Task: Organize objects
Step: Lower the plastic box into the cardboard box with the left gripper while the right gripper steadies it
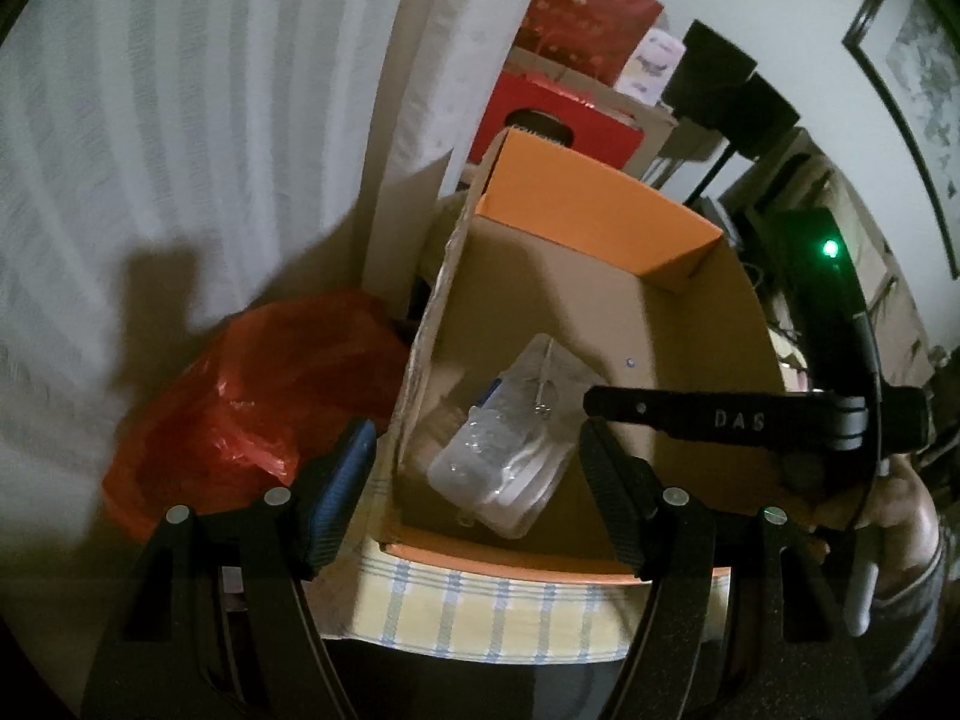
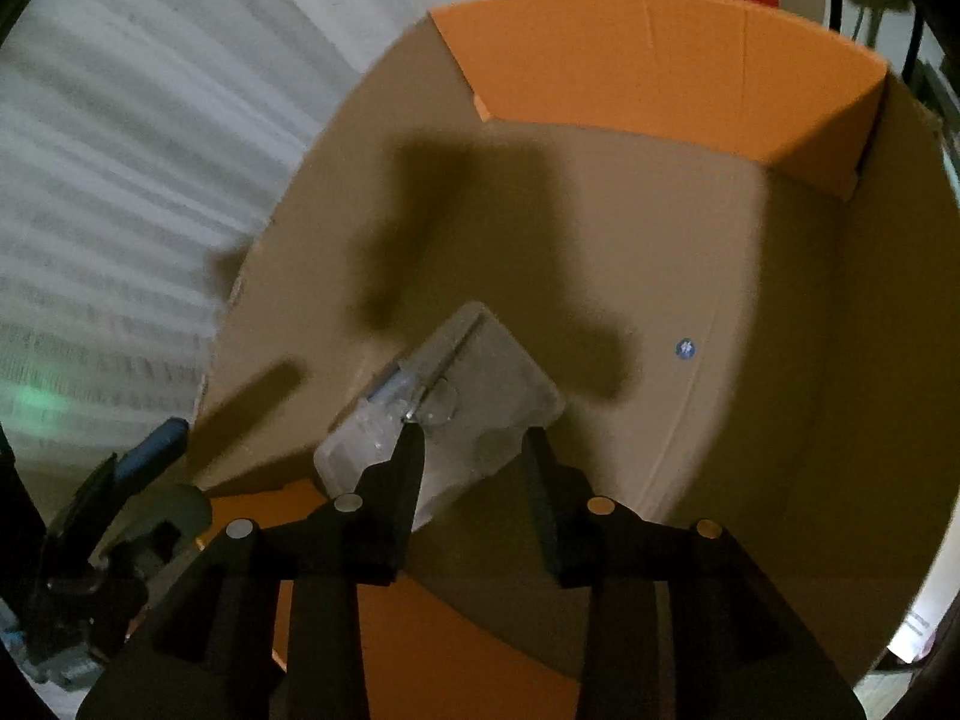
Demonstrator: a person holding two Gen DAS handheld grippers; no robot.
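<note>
An open cardboard box (image 1: 570, 564) with orange flaps stands on a checked cloth. A clear plastic pack (image 1: 504, 462) holding small items lies on the box floor. My left gripper (image 1: 475, 427) is open and straddles the box's left wall, its blue-padded finger outside and the other finger inside. My right gripper (image 1: 594, 405) reaches in from the right. In the right wrist view, the right gripper (image 2: 471, 438) hangs just over the pack (image 2: 474, 384) with its jaws apart and not pressing on it. The box's far flap (image 2: 660, 78) rises behind. The left gripper's blue pad (image 2: 150, 450) shows at lower left.
A red plastic bag (image 1: 252, 408) lies left of the box against a white curtain (image 1: 150, 120). The checked cloth (image 1: 480, 612) ends just in front of the box. Red gift bags (image 1: 576, 30) stand behind. A person's hand (image 1: 900, 510) holds the right gripper at the right edge.
</note>
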